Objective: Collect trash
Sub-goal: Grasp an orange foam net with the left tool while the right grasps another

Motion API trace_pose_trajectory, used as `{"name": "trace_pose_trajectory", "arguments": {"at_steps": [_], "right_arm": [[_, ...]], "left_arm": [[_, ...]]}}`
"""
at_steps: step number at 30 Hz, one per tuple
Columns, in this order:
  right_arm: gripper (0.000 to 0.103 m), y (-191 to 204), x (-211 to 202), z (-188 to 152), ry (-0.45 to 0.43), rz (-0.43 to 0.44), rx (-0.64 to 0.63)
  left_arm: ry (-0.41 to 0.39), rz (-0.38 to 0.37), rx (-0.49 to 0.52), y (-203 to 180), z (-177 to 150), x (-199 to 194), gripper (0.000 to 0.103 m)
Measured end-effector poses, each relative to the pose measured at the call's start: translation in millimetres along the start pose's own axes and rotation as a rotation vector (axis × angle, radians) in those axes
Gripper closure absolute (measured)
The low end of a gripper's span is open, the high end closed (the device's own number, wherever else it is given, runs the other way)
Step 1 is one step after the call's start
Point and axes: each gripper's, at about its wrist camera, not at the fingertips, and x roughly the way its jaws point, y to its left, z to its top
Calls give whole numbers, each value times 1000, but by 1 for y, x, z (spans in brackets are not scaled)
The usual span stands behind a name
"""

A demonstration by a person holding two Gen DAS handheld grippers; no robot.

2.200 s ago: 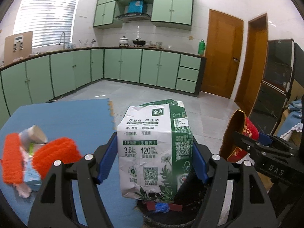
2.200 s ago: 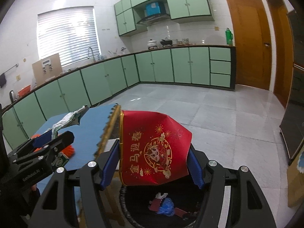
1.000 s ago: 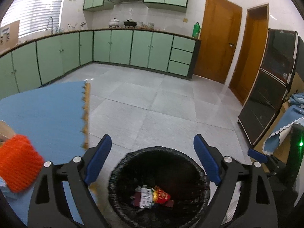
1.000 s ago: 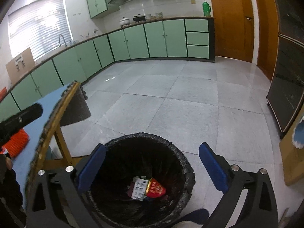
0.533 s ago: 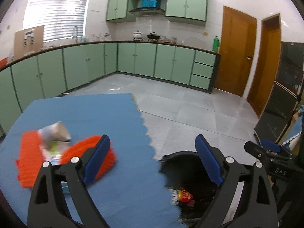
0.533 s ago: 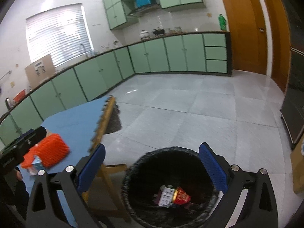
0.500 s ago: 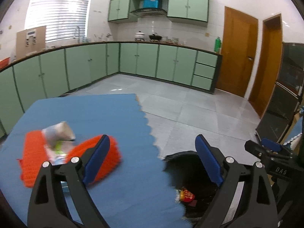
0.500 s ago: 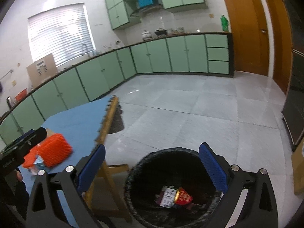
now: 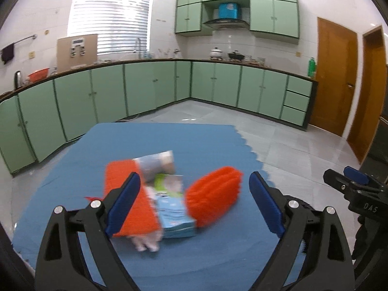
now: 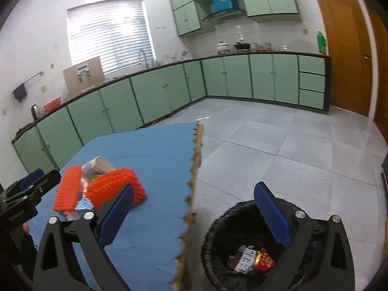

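Trash (image 9: 169, 194) lies in a small heap near the middle of our blue table mat (image 9: 169, 143): a flat orange mesh piece (image 9: 135, 208) on the left, a bunched orange mesh piece (image 9: 213, 196) on the right, and between them a light blue packet (image 9: 174, 211) with a green-and-white wrapper (image 9: 168, 181) on top. A paper cup (image 9: 157, 162) lies on its side at the far edge of the heap, touching the flat mesh. Something pale sticks out from under the near edge; blur keeps us from telling what it is.

Our left gripper (image 9: 194, 203) hangs above the heap with its blue-padded jaws spread wide and nothing between them; the heap shows in the gap. In the right wrist view the same heap (image 10: 97, 189) sits toward the mat's left side, with the left gripper (image 10: 31, 189) just beside it at the frame's edge.

Our right gripper (image 10: 194, 215) also has its jaws wide apart and empty, held over the mat's scalloped edge (image 10: 194, 169). Below its right finger stands a bin lined with a black bag (image 10: 218, 230), on the tiled floor (image 10: 278, 150) just beside the table. At the bottom of the bin lie a white carton (image 10: 246, 262) and a red packet (image 10: 265, 263), touching.

Green cabinets (image 9: 150, 87) line the far walls beneath a window with white blinds (image 9: 109, 17), and brown doors (image 9: 335, 75) stand at right.
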Motion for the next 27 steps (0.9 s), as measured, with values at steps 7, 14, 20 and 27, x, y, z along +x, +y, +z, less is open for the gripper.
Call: {"name": "trace_pose_trajectory", "arguments": {"at_steps": [7,14,20,27], "right_arm": [[6,39,27,-2,6,47,-35],[6,73,55,-3,21,74,-82],[6,91,82,-5,59,75,-110],[6,97,111,-10,124,79,-119]], "left_arm": [[3,80,-29,42,-6,-2,15],[19,120,-51,67,-9,5,15],[34,128,-58,82,-10,12,15],[51,136,-64,92,-12,24,15]]}}
